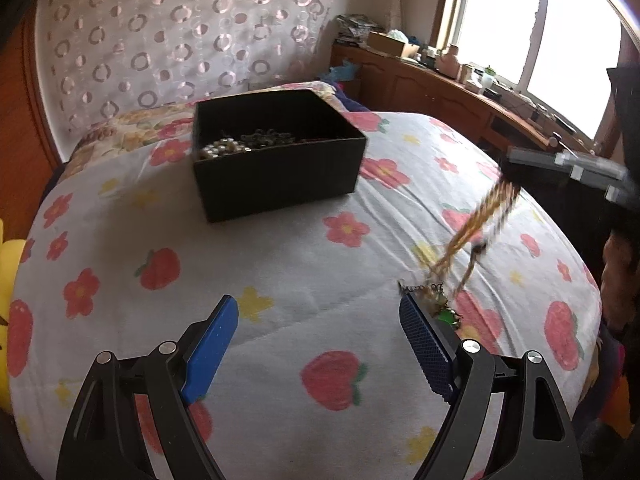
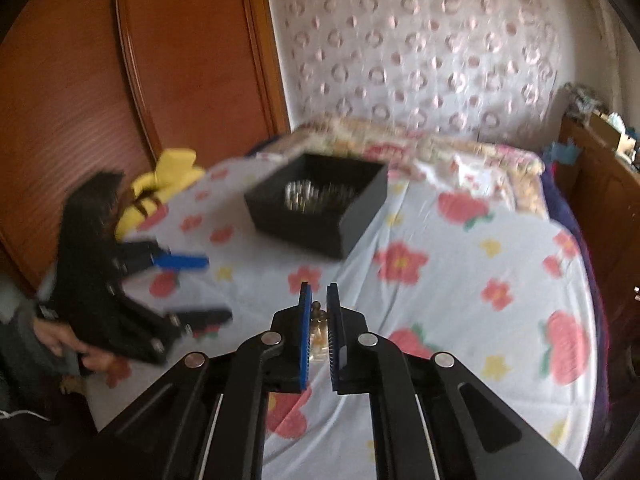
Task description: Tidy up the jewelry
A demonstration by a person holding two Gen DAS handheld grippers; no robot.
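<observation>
Jewelry dangled over a flower-printed bedspread (image 1: 280,264) as a person worked two hand-held grippers. The right gripper (image 2: 319,292), fingers pinched nearly together, held a golden chain necklace (image 1: 476,228) that hung in a long, slanting strand toward the bed's near right edge; in the right wrist view only a small brass-coloured bit of it showed between the fingers. Its lower end, a tangle of fine links with a green piece, trailed just beside the right finger of the left gripper (image 1: 320,312), whether touching it could not be told. The left gripper's fingers stood wide apart and held nothing.

A black cardboard box (image 1: 276,184), open-topped and straight-sided, sat toward the head of the bed, well apart from the necklace and beyond both grippers. It already contained a string of pearls (image 1: 218,148) and dark metal chains. Judging by the layout, the strand's long axis ran from the right gripper down and away from the box, so the load would have to travel up the bed to reach it, and the limp chain would likely swing and snag.
</observation>
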